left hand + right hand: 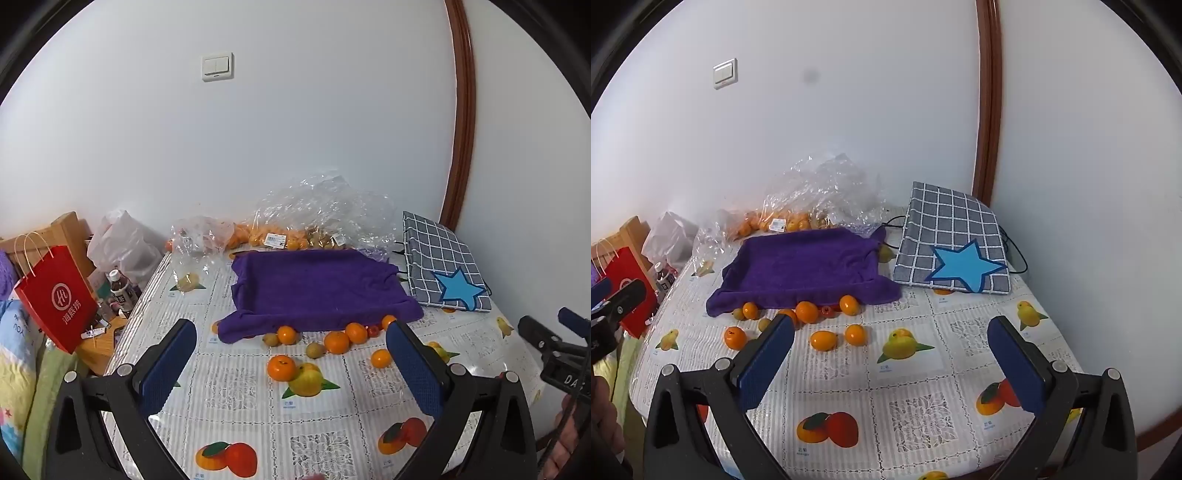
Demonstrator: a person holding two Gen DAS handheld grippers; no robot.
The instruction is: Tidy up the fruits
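Observation:
Several loose oranges, such as one (282, 367) near the front, and small green-brown fruits (315, 349) lie on the table in front of a purple towel-lined tray (314, 288). They also show in the right wrist view: an orange (735, 338), the tray (809, 264). My left gripper (291, 354) is open and empty, held above the table short of the fruits. My right gripper (892, 343) is open and empty, to the right of the fruits; it also shows at the right edge of the left wrist view (554, 332).
Clear plastic bags of oranges (273, 236) lie against the wall behind the tray. A checked grey bag with a blue star (443, 266) stands at the back right. A red paper bag (55, 295) and bottles (120, 290) are off the table's left edge.

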